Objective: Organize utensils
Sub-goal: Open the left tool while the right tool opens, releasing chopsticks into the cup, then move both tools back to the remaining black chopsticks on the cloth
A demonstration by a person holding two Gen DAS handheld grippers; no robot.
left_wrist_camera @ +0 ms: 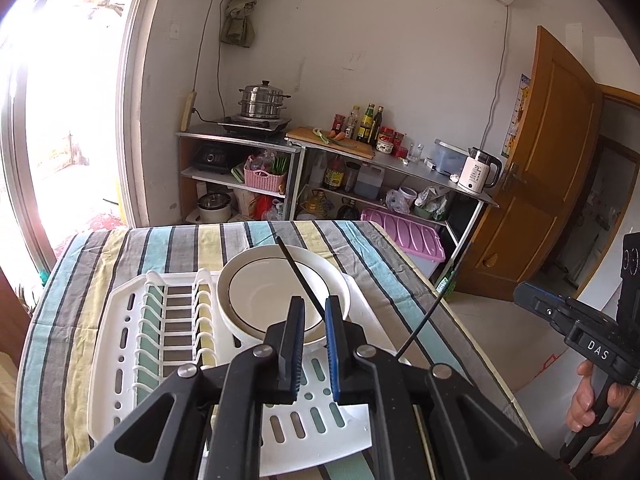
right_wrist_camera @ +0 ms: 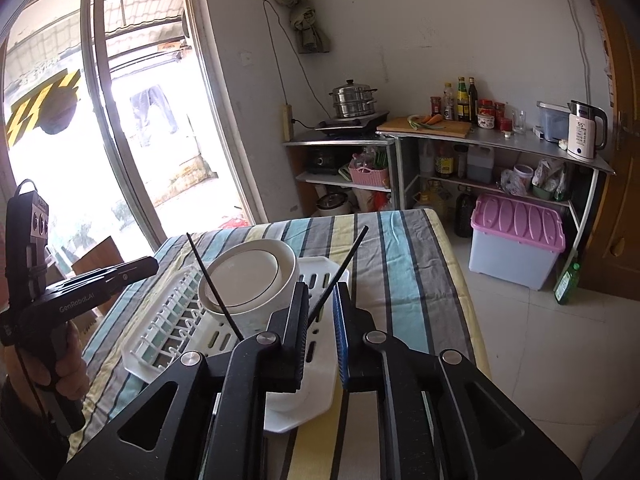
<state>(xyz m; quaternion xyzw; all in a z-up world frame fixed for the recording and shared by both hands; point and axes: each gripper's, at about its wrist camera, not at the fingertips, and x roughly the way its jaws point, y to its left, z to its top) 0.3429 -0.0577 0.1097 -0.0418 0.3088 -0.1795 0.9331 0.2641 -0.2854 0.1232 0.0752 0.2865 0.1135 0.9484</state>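
— What have you got on the table?

— A white slotted plastic drying rack (left_wrist_camera: 120, 344) on a striped cloth (left_wrist_camera: 72, 280), with a smooth white bowl (left_wrist_camera: 280, 292), dark-rimmed, resting in it.

— And your grippers?

— My left gripper (left_wrist_camera: 314, 312) hovers over the bowl, jaws parted with a gap, ribbed pads bare; a thin black cable tie (left_wrist_camera: 300, 276) slants up past them. My right gripper (right_wrist_camera: 322, 300) is raised level beside the rack, likewise parted and holding nothing; my right hand (left_wrist_camera: 592, 404) wraps its handle.

Bowl (left_wrist_camera: 280, 292) crowding rack (left_wrist_camera: 132, 320)
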